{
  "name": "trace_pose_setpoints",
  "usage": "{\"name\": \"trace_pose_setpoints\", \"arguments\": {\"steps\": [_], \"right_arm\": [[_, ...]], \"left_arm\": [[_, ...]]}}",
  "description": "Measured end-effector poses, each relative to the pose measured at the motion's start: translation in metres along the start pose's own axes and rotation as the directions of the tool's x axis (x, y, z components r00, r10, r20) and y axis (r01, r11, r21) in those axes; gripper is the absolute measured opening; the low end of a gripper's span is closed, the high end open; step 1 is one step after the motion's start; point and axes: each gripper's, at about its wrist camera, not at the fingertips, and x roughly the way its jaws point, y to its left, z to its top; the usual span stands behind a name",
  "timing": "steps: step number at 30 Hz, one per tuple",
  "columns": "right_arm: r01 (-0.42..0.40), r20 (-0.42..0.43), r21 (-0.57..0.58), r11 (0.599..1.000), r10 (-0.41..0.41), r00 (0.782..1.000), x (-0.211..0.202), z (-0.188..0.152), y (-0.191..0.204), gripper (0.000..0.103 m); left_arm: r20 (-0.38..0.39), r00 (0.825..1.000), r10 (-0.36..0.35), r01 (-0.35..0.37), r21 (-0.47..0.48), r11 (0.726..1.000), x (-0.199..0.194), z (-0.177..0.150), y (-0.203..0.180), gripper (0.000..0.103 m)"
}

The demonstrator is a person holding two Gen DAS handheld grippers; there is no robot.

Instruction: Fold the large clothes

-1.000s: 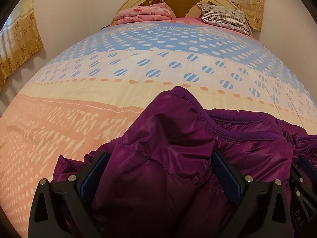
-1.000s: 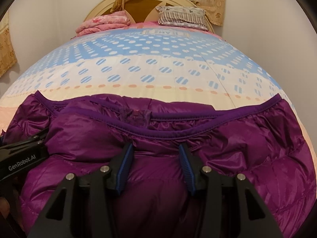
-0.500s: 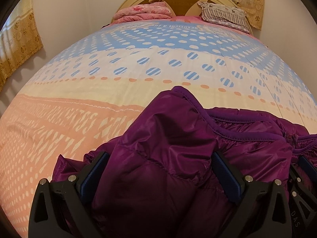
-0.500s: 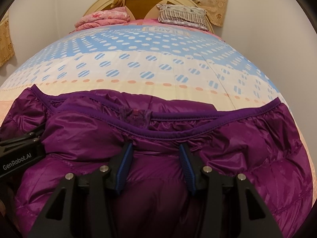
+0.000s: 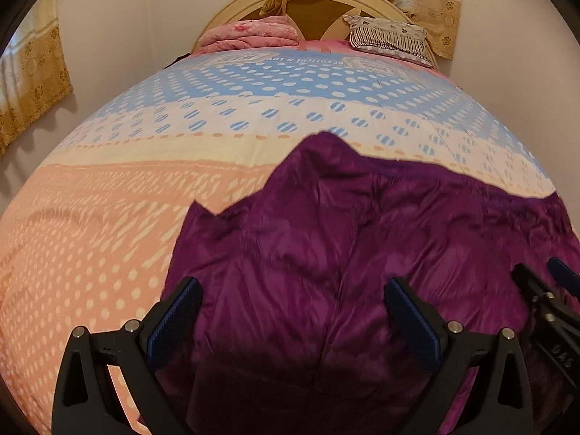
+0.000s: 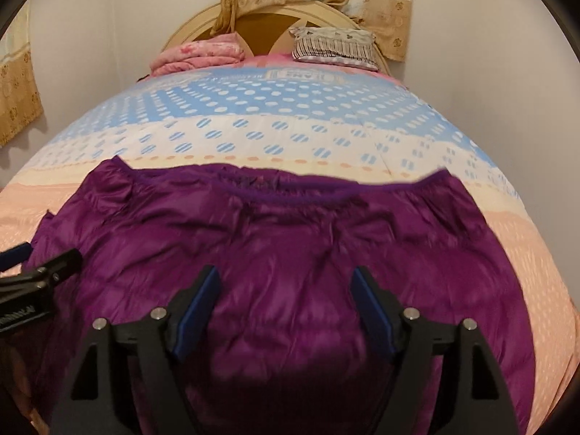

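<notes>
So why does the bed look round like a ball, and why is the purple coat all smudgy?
Both wrist views use fisheye lenses, which bulge the bedspread. In the right wrist view the purple jacket is smeared by motion blur; in the left wrist view its near part sinks into shadow.

Left gripper [image 5: 291,320]: black angular frame, blue ribbed pads [image 5: 411,320] on the fingers, round silver screws at the joints. Right gripper [image 6: 284,311]: same black build, blue pads, silver screws. White lettering on each gripper's side, partly legible.
</notes>
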Motion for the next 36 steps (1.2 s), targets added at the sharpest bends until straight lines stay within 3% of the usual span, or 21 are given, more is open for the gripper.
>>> {"name": "trace_pose_setpoints", "arguments": {"steps": [12, 23, 32, 36], "right_arm": [[0.048, -0.034, -0.025, 0.999, -0.049, 0.998, 0.032, -0.006, 0.001, 0.087], [0.042, -0.078, -0.008, 0.999, -0.042, 0.996, 0.04, -0.005, -0.002, 0.09], [0.046, -0.093, -0.008, 0.999, -0.047, 0.995, 0.04, -0.003, -0.001, 0.091], [0.047, -0.049, 0.016, 0.999, -0.046, 0.998, -0.007, -0.018, 0.005, 0.09]], "left_arm": [[0.037, 0.997, 0.069, -0.07, 0.028, 0.997, 0.021, -0.008, -0.011, 0.102], [0.009, 0.997, 0.081, -0.081, 0.035, 0.996, 0.025, -0.004, -0.014, 0.102], [0.05, 0.994, 0.093, -0.095, 0.035, 0.995, -0.008, -0.031, 0.003, 0.102], [0.061, 0.993, 0.104, -0.104, -0.016, 0.994, -0.033, -0.043, 0.028, 0.102]]}}
